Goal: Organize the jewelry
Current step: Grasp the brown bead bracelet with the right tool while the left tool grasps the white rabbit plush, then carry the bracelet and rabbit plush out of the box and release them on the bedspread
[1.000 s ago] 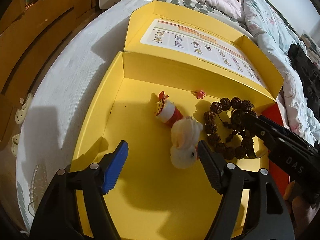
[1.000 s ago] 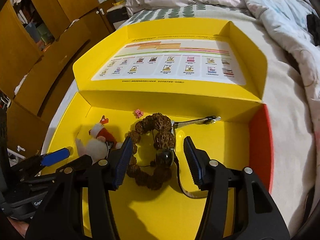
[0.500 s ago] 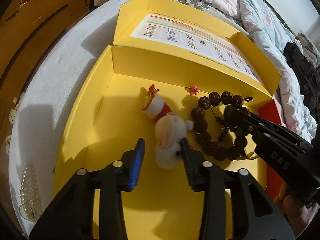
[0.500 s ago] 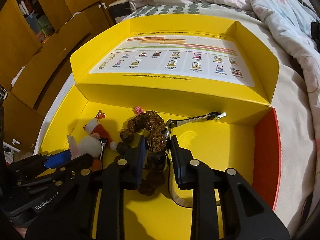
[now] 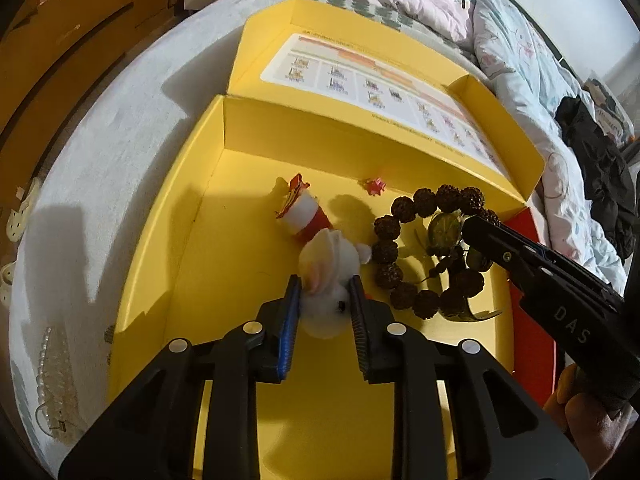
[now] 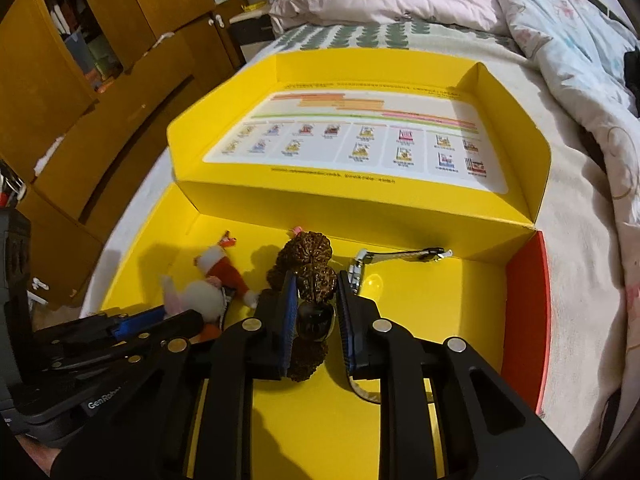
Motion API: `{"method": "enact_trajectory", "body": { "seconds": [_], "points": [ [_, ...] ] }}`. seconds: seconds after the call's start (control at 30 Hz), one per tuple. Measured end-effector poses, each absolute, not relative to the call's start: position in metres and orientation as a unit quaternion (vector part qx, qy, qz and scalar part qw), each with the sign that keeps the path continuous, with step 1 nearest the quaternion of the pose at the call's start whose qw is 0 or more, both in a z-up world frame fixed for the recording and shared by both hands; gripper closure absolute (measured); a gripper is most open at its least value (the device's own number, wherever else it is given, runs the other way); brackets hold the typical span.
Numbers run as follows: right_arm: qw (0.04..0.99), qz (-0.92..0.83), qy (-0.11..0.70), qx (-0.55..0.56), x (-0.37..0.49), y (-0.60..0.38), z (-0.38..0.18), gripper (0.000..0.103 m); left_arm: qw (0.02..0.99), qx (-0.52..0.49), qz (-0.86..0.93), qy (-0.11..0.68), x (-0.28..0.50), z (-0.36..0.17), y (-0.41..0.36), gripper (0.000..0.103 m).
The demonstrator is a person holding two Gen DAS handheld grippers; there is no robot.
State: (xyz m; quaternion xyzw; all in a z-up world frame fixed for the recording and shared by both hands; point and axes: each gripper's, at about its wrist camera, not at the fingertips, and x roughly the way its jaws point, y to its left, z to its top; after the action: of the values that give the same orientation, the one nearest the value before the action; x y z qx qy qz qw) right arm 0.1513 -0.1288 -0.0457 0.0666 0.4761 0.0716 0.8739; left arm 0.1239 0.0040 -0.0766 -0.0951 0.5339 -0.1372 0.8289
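Observation:
An open yellow box [image 5: 152, 248] lies on the bed. Inside it my left gripper [image 5: 324, 292] is shut on a white plush bunny charm [image 5: 328, 260] with a red and white hat. It shows at the left of the right wrist view [image 6: 196, 296]. My right gripper [image 6: 316, 292] is shut on a brown bead bracelet [image 6: 310, 256], whose ring of beads [image 5: 404, 292] lies to the right of the bunny. A small pink star [image 5: 376, 186] lies by the back wall. A silver watch [image 6: 400, 256] lies to the right of the bracelet.
The box's lid [image 6: 360, 140] stands open behind, with a printed sheet inside. A pearl bracelet [image 5: 56, 376] lies on the bedcover left of the box. A quilt [image 6: 580, 60] is piled at the right. Wooden cabinets [image 6: 80, 80] stand at the left.
Both grippers have closed from wide open: the left onto the plush bunny, the right onto the bead bracelet. Both moved forward over their objects.

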Motion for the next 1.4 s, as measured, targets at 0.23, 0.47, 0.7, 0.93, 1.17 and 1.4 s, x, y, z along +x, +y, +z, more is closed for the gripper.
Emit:
{"method": "enact_trajectory", "body": {
  "seconds": [0.23, 0.47, 0.7, 0.93, 1.17, 1.4],
  "points": [
    [0.879, 0.086, 0.463, 0.074, 0.142, -0.12, -0.021, 0.083, 0.838, -0.106, -0.146, 0.515, 0.113, -0.053, 0.011, 0.078],
    [0.886, 0.092, 0.448, 0.07, 0.124, -0.112, 0.009, 0.083, 0.849, -0.1, -0.144, 0.498, 0.098, -0.029, 0.019, 0.078],
    [0.898, 0.093, 0.427, 0.055, 0.085, -0.105, 0.054, 0.083, 0.86, -0.091, -0.147, 0.48, 0.066, -0.003, 0.028, 0.078],
    [0.909, 0.076, 0.407, 0.053, 0.026, -0.114, 0.097, 0.083, 0.855, -0.07, -0.176, 0.482, 0.012, 0.004, 0.022, 0.078],
    [0.914, 0.045, 0.398, 0.071, -0.032, -0.152, 0.111, 0.083, 0.833, -0.038, -0.222, 0.505, -0.055, -0.014, 0.007, 0.079],
    [0.908, 0.004, 0.408, 0.1, -0.056, -0.198, 0.09, 0.083, 0.811, 0.008, -0.253, 0.528, -0.115, -0.048, -0.007, 0.079]
  ]
}}
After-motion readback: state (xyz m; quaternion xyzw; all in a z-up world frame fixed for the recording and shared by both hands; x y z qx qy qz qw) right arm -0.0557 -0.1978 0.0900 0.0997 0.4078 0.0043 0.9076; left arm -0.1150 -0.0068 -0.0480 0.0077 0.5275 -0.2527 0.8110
